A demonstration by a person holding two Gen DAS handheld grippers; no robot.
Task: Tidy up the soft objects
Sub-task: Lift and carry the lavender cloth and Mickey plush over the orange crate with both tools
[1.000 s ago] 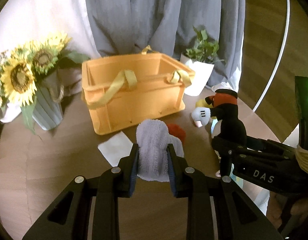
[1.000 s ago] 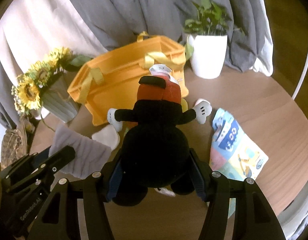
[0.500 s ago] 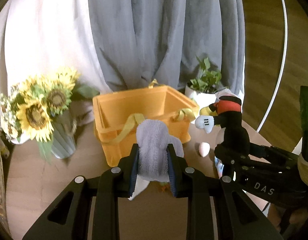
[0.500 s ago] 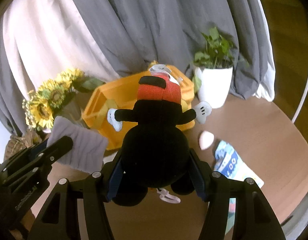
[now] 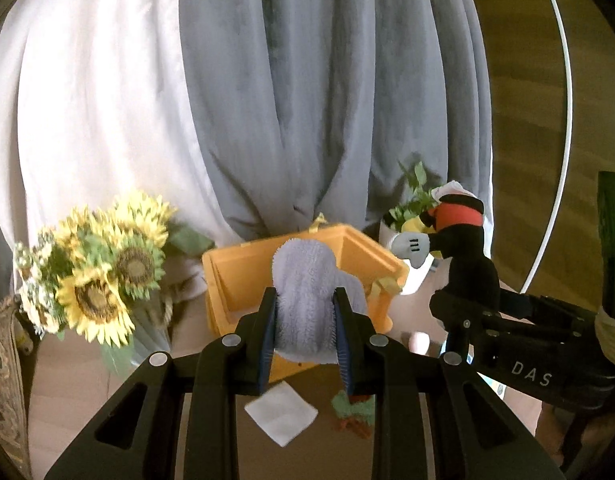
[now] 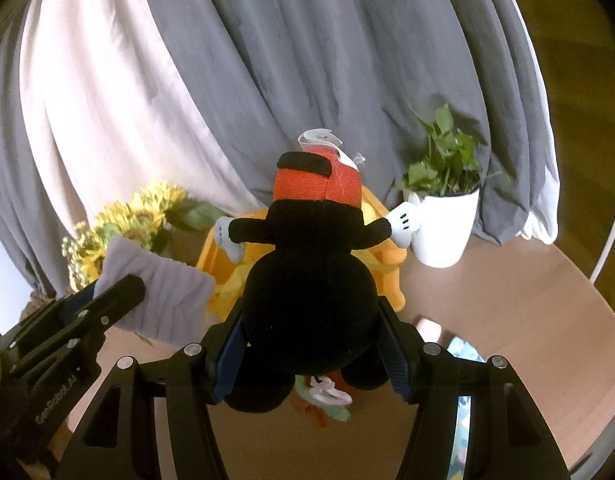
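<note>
Sunflowers (image 5: 103,272) stand far left of the left claw (image 5: 303,332), which holds a grey cloth (image 5: 303,300) pinched between its pads. A second ago that cloth sat low near the table; now it rides up in front of the yellow bin (image 5: 235,280), whose open top lies just ahead and below. To its right the right claw (image 6: 311,344) grips a black plush (image 6: 307,300) around the belly, likewise lifted from near table level. Both soft things have risen together, so the carry to the bin looks nearly done and release seems next. A white square (image 5: 281,414) and a green-orange toy (image 5: 353,412) lie under the left claw, still unsorted. The bin's inside is mostly screened by cloth and plush; its contents cannot be told. Farther right, a potted plant (image 6: 443,208) stands beside the bin, and a printed pouch (image 6: 461,354) is cut off by the right claw's finger.
</note>
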